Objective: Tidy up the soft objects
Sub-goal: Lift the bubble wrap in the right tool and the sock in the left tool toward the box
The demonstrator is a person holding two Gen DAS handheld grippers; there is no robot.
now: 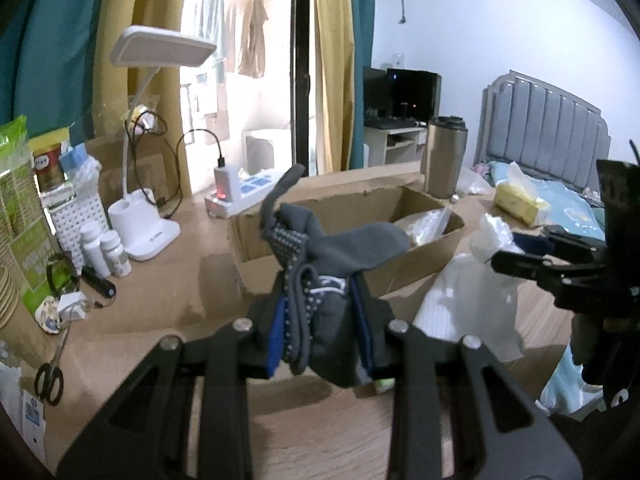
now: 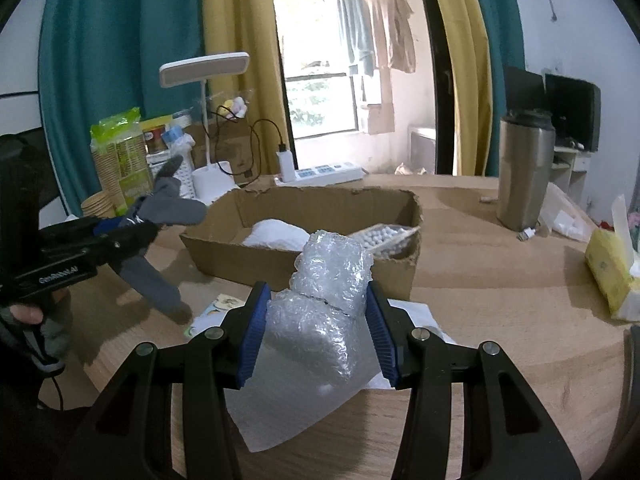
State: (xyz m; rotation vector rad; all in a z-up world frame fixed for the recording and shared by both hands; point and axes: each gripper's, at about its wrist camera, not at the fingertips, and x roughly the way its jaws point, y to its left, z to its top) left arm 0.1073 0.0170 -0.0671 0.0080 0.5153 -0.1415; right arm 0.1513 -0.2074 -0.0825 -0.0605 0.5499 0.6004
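The left gripper (image 1: 320,320) is clamped on a bundle of grey socks (image 1: 324,248) held in the air just in front of the cardboard box (image 1: 420,256), and the right gripper (image 2: 316,328) is clamped on a wad of bubble wrap (image 2: 324,292), also lifted before the box's near wall. Inside the box lie a white bag (image 2: 276,236) and a packet of white beads (image 2: 384,236). Behind the box stand a power strip (image 2: 328,172) and a white desk lamp (image 1: 148,184); to its right are a steel mug (image 2: 524,172) and a yellow tissue pack (image 2: 608,272), and a white foam sheet (image 2: 300,408) lies on the table (image 2: 500,320) before it.
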